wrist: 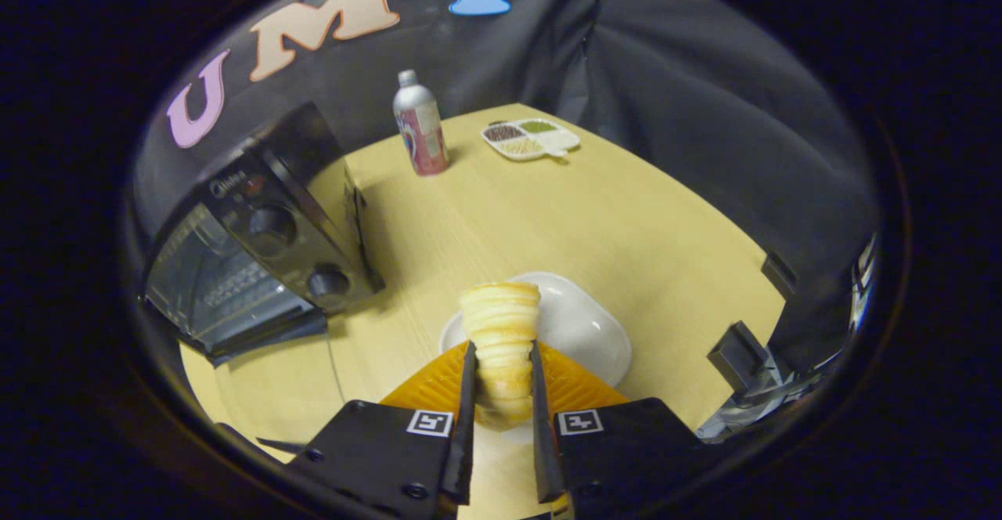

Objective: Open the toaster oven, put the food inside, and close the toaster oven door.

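- The gripper is clenched on the pastry: a finger is pressed against each of its flanks, so the food is held firmly between them.
- The pastry is seen as a pale golden spiral horn with ridged, layered bands and a flaky-looking crust; its wide end is pointed away from the fingers.
- A light squeeze is judged to be called for, since such a crust would likely be crushed by a hard grip.
- The pastry is held over the white plate, a smooth, glossy, rounded dish lying just beyond the fingers; whether it is lifted clear of the dish cannot be told.
- The plate is set on the wooden table, light-toned and matte with a fine grain.
- The toaster oven is found well apart, ahead and to the left: a dark boxy case with two round knobs on its panel.
- Its glass door appears to be folded down, so the opening step is judged done and the cavity is ready to receive the food.
- Far across the table, a metallic bottle and a sectioned tray with grainy fillings are left near the back edge.
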Tool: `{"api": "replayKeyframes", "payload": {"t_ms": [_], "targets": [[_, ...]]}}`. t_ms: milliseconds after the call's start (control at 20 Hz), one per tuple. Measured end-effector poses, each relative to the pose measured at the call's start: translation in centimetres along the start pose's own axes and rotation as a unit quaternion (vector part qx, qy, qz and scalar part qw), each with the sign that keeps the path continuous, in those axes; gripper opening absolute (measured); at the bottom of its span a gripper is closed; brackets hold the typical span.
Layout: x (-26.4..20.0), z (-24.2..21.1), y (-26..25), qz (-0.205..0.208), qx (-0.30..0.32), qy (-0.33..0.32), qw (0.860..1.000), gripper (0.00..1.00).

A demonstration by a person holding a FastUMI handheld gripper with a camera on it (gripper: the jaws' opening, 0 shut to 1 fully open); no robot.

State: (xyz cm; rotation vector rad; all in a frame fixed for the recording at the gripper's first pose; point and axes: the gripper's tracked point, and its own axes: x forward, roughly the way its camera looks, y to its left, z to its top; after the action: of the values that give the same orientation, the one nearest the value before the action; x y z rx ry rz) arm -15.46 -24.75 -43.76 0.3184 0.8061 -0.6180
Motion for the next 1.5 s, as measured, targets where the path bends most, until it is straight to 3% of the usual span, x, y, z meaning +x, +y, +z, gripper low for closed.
{"api": "replayKeyframes", "payload": {"t_ms": [400,900,1500], "targets": [[-6.2,1.7,8.7,0.106,0.111,-0.061,0.986,0.34],[-8.8,-2.5,19.1,0.195,0.177,-0.016,0.965,0.34],[-3.9,-1.9,27.4,0.205,0.246,0.002,0.947,0.34]]}}
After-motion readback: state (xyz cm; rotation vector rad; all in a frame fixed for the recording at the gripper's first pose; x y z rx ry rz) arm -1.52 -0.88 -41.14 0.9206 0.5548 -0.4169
